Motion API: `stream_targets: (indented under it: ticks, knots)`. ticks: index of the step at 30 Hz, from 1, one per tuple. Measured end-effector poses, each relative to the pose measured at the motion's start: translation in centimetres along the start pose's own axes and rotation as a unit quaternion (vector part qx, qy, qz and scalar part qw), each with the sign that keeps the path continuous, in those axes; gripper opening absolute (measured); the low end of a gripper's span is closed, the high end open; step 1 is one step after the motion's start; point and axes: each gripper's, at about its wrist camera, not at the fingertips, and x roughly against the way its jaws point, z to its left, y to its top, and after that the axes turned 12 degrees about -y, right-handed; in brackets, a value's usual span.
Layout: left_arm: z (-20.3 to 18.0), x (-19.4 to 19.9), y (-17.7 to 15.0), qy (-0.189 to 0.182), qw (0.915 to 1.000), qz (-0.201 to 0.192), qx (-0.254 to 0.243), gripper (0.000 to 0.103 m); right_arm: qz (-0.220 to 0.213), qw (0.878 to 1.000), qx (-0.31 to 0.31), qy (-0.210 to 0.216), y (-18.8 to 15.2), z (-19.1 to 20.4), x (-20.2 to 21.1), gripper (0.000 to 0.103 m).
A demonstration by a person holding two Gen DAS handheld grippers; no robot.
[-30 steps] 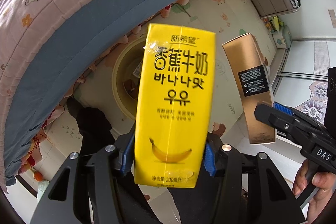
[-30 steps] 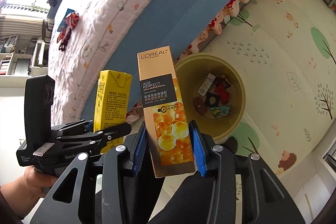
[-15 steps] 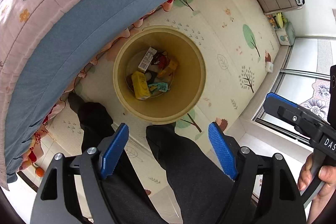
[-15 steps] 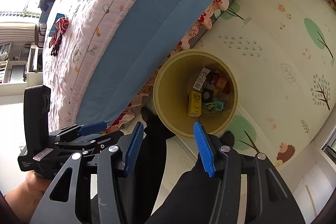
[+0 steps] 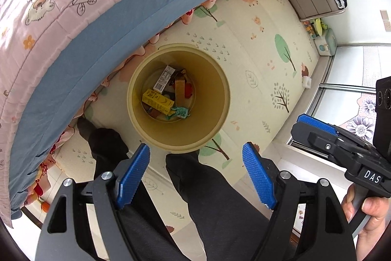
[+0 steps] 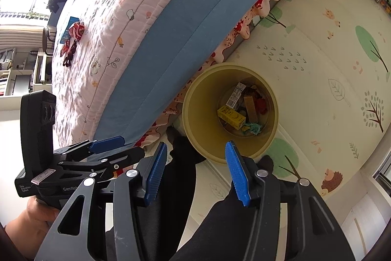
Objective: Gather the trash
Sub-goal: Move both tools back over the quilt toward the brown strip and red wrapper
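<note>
Grippers are hanging spread and empty, left gripper (image 5: 195, 173) and right gripper (image 6: 194, 171), over the round yellow plastic bin (image 5: 220, 80) holding a yellow milk carton (image 5: 157, 100).

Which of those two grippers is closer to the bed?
Left. The left gripper hangs nearest the bed, above the bin; the right gripper sits beyond it, farther from the bed.

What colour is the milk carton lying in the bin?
Yellow; the milk carton shows best in the left wrist view.
</note>
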Motion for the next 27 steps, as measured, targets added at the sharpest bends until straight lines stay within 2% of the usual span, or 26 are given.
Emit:
stream_targets:
  ticks: [8,14,21,27]
  knots:
    - [-0.1,2.3,1.2,-0.009,0.9998,-0.014,-0.008,0.078,-0.005,1.0,0.005,-0.003,1.3,2.0,1.2,0.05]
    - [1.0,5.5,2.3,-0.023,0.9993,-0.029,-0.006,0.078,-0.013,1.0,0.022,0.0,3.1,6.3,2.3,0.05]
    - [4.8,11.5,4.2,-0.024,0.9976,-0.065,-0.007,0.078,-0.037,0.998,0.051,0.013,6.7,14.4,3.5,0.05]
    - [10.7,17.9,6.1,-0.018,0.9949,-0.098,0.013,0.078,-0.051,0.994,0.088,0.024,10.0,23.4,3.0,0.05]
